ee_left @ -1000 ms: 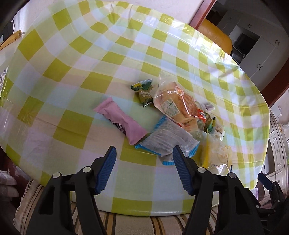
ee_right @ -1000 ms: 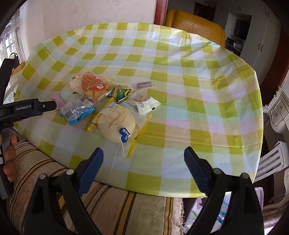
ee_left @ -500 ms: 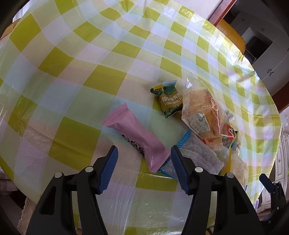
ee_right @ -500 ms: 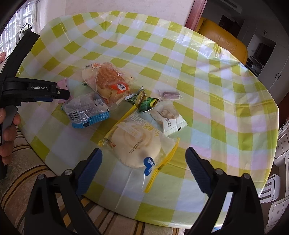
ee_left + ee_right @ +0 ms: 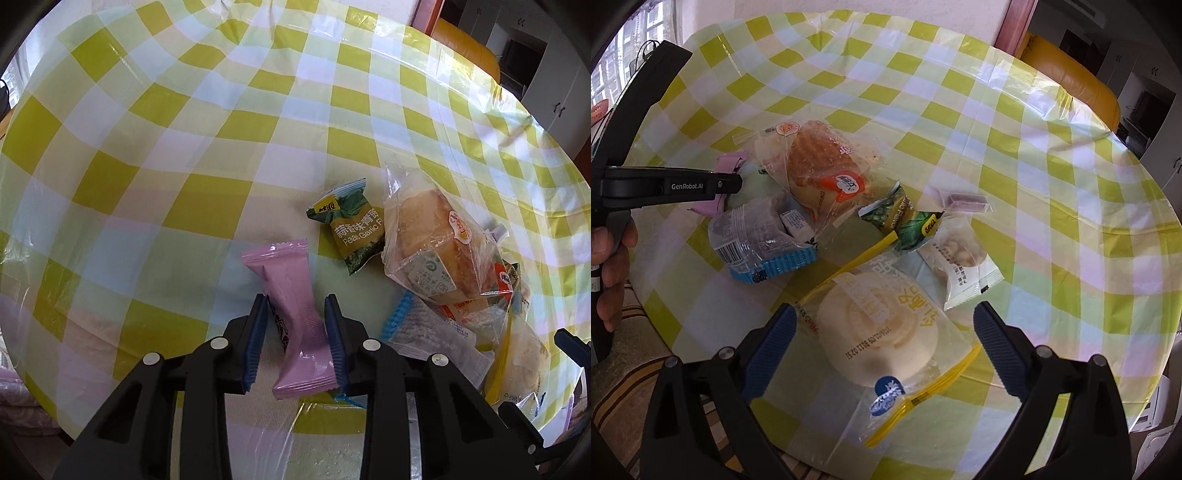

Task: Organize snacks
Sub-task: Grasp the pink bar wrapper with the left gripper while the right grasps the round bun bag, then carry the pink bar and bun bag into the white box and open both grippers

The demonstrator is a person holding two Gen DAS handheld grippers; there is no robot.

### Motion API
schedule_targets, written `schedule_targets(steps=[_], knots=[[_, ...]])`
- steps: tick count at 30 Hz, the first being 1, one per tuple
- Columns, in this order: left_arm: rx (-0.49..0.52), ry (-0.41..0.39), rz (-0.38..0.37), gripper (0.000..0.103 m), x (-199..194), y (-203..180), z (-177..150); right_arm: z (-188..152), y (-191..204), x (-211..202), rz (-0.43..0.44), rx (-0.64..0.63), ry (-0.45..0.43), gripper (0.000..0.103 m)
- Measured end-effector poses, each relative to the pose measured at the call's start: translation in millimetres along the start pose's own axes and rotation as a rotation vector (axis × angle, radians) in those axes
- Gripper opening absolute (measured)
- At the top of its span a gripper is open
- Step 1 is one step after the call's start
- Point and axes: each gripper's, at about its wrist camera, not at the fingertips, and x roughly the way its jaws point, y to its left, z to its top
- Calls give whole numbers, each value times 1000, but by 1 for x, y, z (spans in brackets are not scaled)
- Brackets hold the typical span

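A pink snack packet (image 5: 291, 314) lies near the front of the checked table (image 5: 147, 147). My left gripper (image 5: 295, 301) is closing on it, both blue pads pressing its pinched middle. In the right wrist view the left gripper (image 5: 737, 182) comes in from the left, with the pink packet (image 5: 729, 162) showing at its tip. My right gripper (image 5: 884, 312) is opening wide above a round bun in a yellow-zip bag (image 5: 882, 336), and its pads do not touch the bag.
The pile holds a green pea packet (image 5: 351, 229), bread in a clear bag (image 5: 816, 162), a blue-edged pack (image 5: 761, 236), a small white pack (image 5: 964, 258) and a purple sweet (image 5: 966, 201). A yellow chair (image 5: 1071, 81) stands behind; a person's hand (image 5: 613, 266) grips the left handle.
My left gripper moved forward over the pink packet and its jaws closed onto it. My right gripper came down and nearer, and the round bun bag now lies between its fingers.
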Motion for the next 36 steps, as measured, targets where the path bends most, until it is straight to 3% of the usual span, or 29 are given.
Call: schedule_targets(steps=[4, 11, 17, 36], knots=[[1, -11, 5, 22, 2, 2, 1, 4, 1, 13, 28, -12, 38, 97], [-7, -25, -4, 20, 2, 4, 0, -2, -9, 38, 114, 110, 116, 97], [-13, -32, -8, 19, 1, 5, -2, -7, -24, 33, 166, 205, 97, 71], [-62, -125, 1, 18, -41, 11, -16, -27, -30, -11, 90, 284, 20, 66]])
